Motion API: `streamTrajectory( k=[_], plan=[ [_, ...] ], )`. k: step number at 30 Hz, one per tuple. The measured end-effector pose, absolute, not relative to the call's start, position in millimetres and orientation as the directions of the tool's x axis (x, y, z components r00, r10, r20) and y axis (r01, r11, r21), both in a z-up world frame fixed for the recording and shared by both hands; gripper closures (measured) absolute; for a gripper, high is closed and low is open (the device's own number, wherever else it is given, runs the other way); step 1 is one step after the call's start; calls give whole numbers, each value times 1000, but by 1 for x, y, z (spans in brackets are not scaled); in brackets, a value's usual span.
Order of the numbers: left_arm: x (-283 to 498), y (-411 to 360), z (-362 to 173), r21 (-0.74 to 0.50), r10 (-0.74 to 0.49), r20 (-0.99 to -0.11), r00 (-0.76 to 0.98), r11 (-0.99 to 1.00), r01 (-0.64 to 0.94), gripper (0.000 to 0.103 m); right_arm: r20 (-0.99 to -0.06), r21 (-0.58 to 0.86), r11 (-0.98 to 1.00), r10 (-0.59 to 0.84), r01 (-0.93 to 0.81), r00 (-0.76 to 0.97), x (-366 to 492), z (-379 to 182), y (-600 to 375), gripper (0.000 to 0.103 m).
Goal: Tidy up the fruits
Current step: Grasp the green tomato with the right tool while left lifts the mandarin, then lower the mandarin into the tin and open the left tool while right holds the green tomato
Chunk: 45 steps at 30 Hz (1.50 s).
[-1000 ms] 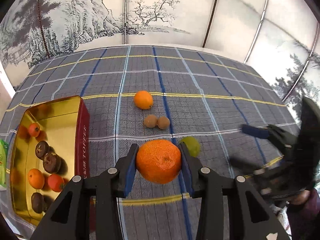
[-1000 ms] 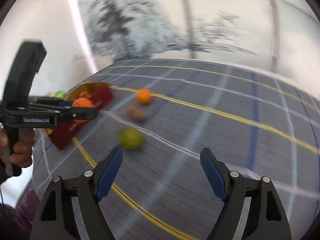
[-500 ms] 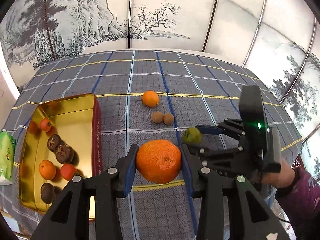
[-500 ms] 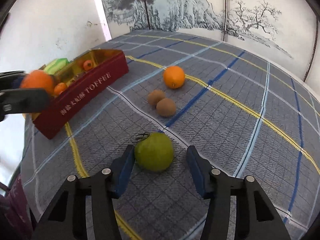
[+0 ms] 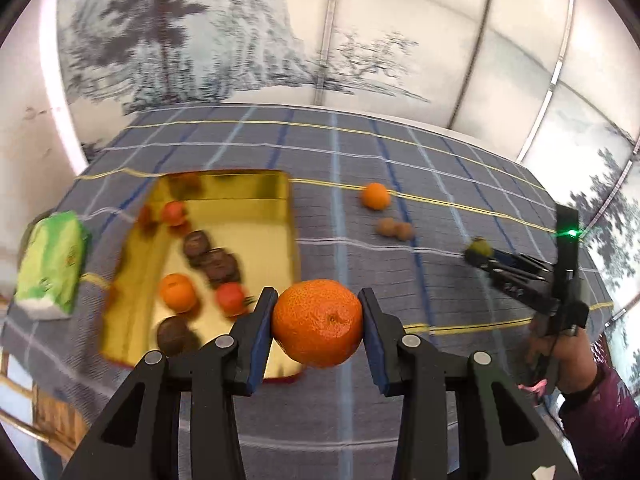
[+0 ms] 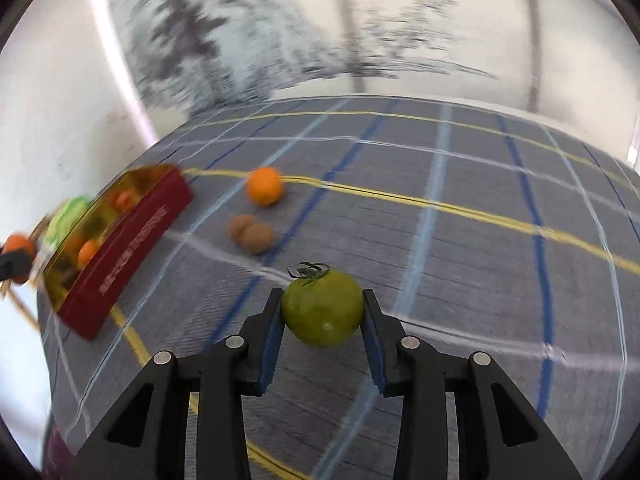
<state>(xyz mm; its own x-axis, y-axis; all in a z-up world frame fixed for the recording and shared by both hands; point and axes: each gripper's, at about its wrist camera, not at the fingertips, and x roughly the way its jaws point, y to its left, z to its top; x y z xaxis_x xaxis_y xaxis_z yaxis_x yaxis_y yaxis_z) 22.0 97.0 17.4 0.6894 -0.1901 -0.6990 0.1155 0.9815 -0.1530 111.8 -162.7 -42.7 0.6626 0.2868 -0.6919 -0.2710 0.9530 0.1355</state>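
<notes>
Left gripper [image 5: 318, 322] clamps a mandarin [image 5: 318, 322]; right gripper [image 6: 322, 310] is closing onto a green tomato [image 6: 322, 310]

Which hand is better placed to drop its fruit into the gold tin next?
Left. Its tool grips the mandarin at the gold tin's near edge. The right tool, closing on the green tomato, is farther from it.

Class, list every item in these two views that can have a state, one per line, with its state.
Left gripper: shut on the large orange mandarin, held above the cloth.
Right gripper: jaws closing, pads pressed on the green stemmed tomato.
Gold-lined red tin box: open, holding small orange, red and dark brown fruits.
Small orange: loose on the checked tablecloth.
Two brown kiwis: loose, touching.
Green packet: lying beside the box.
</notes>
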Motion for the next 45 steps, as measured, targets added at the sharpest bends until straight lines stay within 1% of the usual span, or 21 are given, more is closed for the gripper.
streamTrajectory(
  k=[6,14,19,22,28,36,39,45],
  plan=[
    [11,130,7,-112,-116,-708,697,992,51,66,-695,128,966,249,-225,674,114,-43,-168,65],
    [17,151,-3,-131,-112,-706,700,991,27,66,-706,92,973,213,-212,676,115,-44,-164,65],
    [46,150,2,-117,-119,-690,714,992,52,66,-705,77,975,200,-207,681,113,-43,-163,65],
    [69,151,3,-137,-141,-689,710,989,63,66,-704,79,977,196,-199,683,113,-43,-165,65],
    [114,147,1,-117,-124,-683,720,991,60,66,-704,93,978,196,-185,683,114,-44,-169,65],
    [168,148,-13,-87,-92,-723,685,995,41,66,-708,66,979,183,-195,682,114,-44,-167,65],
    [181,151,-20,-69,-66,-739,670,997,23,66,-713,73,979,184,-190,676,115,-45,-168,65],
    [194,159,-33,-80,-61,-770,635,997,-1,66,-719,60,979,177,-194,672,115,-46,-164,65]
  ],
)
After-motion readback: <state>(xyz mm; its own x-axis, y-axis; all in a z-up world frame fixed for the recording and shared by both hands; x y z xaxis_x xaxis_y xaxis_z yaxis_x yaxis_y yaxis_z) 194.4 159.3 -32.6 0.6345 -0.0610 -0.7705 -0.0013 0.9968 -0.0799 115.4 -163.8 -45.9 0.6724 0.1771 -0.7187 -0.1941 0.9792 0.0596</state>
